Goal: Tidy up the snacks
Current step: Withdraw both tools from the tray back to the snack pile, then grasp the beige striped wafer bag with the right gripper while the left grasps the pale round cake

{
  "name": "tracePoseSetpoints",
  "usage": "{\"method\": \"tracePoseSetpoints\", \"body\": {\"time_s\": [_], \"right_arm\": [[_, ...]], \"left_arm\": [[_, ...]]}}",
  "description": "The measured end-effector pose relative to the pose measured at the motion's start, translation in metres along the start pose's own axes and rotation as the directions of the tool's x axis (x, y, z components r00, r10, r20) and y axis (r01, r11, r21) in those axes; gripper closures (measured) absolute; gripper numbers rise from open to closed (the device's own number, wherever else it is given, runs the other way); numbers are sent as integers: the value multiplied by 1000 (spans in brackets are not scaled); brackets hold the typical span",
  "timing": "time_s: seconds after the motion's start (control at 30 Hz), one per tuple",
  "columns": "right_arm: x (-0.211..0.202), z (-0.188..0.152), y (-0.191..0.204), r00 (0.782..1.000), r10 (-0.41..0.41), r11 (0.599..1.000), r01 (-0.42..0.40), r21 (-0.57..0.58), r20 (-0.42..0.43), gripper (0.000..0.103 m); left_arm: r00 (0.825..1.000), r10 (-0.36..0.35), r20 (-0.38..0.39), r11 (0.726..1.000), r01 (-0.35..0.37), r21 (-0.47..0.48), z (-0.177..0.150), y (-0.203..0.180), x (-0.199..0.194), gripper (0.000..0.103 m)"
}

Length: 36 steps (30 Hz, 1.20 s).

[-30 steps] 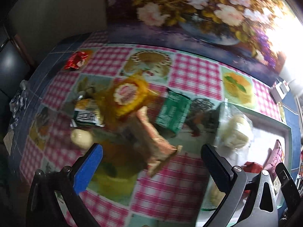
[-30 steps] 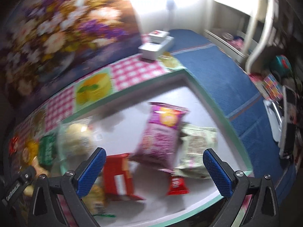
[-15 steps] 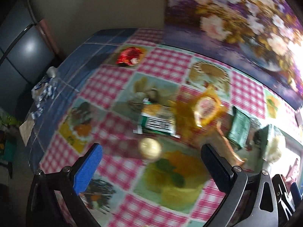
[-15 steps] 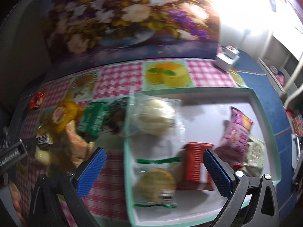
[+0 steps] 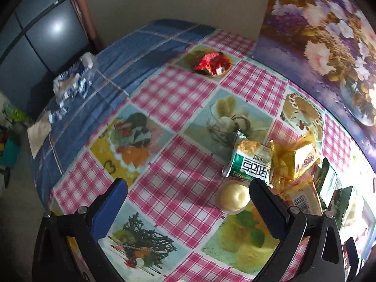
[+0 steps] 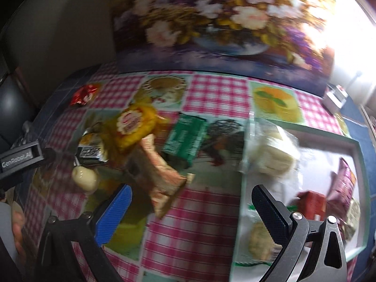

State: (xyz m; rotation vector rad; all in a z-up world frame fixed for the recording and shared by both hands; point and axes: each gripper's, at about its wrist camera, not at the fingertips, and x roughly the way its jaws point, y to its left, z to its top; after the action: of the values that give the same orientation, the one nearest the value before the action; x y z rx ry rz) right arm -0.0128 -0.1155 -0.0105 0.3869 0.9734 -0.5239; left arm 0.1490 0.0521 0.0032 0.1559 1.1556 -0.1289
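Pink-checked oilcloth covers the counter (image 5: pixel 164 188), where we see loose snacks clustered: a round pale yellow pudding cup (image 5: pixel 233 197), a green-and-white foil packet (image 5: pixel 250 163) and a crinkled yellow wrapper (image 5: pixel 293 158). Our left gripper (image 5: pixel 188 208) hangs with its jaws wide apart and empty; the cup sits just inside its right finger, slightly ahead, so we judge this hand the nearer one. Our right gripper (image 6: pixel 190 211), jaws also spread and empty, looks over a long peach-coloured packet (image 6: pixel 159 171) lying diagonally toward it, beside the mint-rimmed white tray (image 6: pixel 359 155) already holding several snacks. A red foil candy (image 5: pixel 211 64) lies well apart.
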Motion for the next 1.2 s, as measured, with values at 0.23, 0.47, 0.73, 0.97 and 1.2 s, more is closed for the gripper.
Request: {"method": "tracePoseSetpoints", "body": {"time_s": [0.23, 0.47, 0.73, 0.97, 1.2], "right_arm": [[20, 3, 28, 1000, 4, 994, -4, -113, -1, 0], [43, 2, 43, 1000, 6, 984, -10, -180, -26, 1], [56, -2, 49, 999, -3, 981, -7, -196, -50, 26], [55, -1, 42, 997, 40, 986, -49, -157, -58, 39], [52, -2, 41, 995, 73, 988, -81, -132, -68, 49]], "left_arm": [[994, -51, -95, 998, 54, 27, -7, -20, 29, 0], [987, -74, -141, 996, 80, 35, -10, -33, 47, 0], [981, -81, -178, 995, 89, 38, -16, -43, 62, 33], [978, -118, -175, 991, 126, 39, -21, -49, 60, 64], [975, -148, -166, 988, 153, 22, -21, -48, 51, 64]]}}
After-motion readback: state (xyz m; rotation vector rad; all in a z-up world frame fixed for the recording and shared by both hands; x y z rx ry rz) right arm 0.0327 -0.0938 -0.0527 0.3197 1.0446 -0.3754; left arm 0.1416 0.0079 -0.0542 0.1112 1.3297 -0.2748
